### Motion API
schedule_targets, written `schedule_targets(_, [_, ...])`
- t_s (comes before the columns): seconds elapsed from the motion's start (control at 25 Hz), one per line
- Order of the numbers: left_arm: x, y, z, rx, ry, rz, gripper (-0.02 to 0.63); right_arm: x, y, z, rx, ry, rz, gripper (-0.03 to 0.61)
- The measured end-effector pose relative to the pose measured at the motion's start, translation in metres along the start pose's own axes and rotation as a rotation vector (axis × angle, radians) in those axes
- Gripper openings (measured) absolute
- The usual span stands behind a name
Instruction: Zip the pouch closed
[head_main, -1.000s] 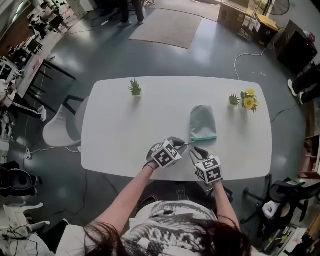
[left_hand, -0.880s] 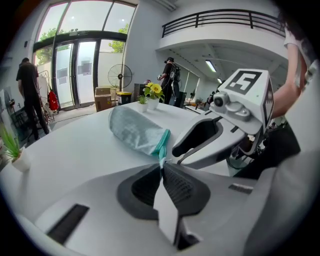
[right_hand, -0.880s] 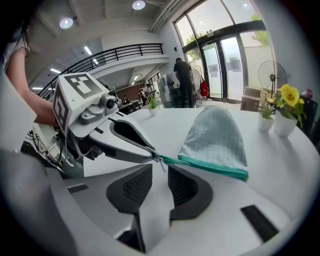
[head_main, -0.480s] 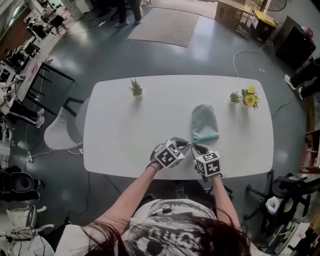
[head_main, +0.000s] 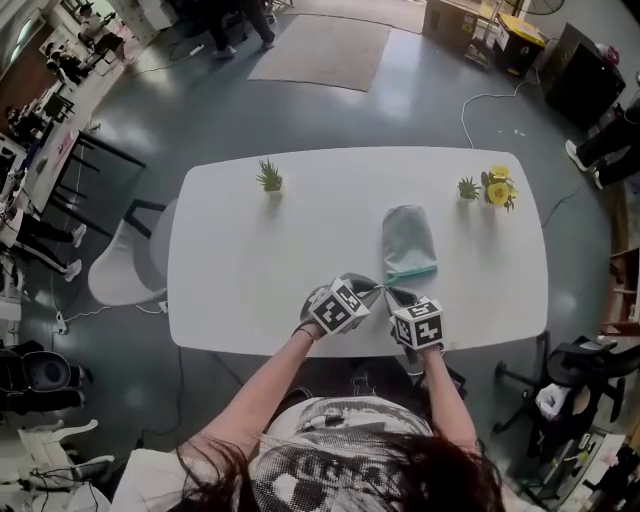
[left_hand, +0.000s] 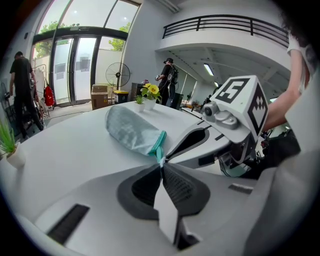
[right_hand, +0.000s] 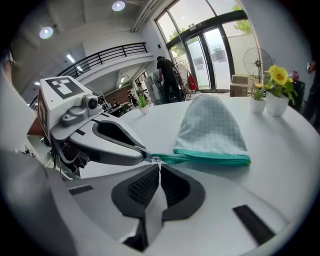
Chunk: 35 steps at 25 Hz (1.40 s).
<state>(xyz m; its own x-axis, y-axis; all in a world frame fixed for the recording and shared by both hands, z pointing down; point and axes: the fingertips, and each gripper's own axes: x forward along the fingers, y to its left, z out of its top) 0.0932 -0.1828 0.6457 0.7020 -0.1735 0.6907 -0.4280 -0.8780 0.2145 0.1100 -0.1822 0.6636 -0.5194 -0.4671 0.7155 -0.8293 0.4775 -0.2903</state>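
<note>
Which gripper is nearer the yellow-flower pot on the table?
Right. The right gripper, jaws closing on the zipper pull, sits below-left of the yellow-flower pot; the left gripper, pinching the pouch end, is farther left.

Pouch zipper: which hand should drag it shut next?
Right. The right gripper is closing its fingers on the zipper pull, the zipper stretching off to its side. The left gripper clamps the teal end tab.
</note>
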Motion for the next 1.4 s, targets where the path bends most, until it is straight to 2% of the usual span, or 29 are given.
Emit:
schedule_targets(0.56, [-0.01, -0.001, -0.011, 0.017, 0.027, -0.007, 0.023, -0.001, -0.019, -0.011, -0.003, 0.037, -0.047, 0.015])
schedule_targets(0.76, [-0.01, -0.001, -0.011, 0.007, 0.015, -0.002, 0.023, -0.001, -0.023, -0.01, -0.035, 0.052, -0.048, 0.018])
schedule_targets(1.4, [-0.021, 0.022, -0.023, -0.03, 0.03, 0.036, 0.023, -0.024, -0.103, -0.028, 0.044, 0.106, -0.203, 0.013])
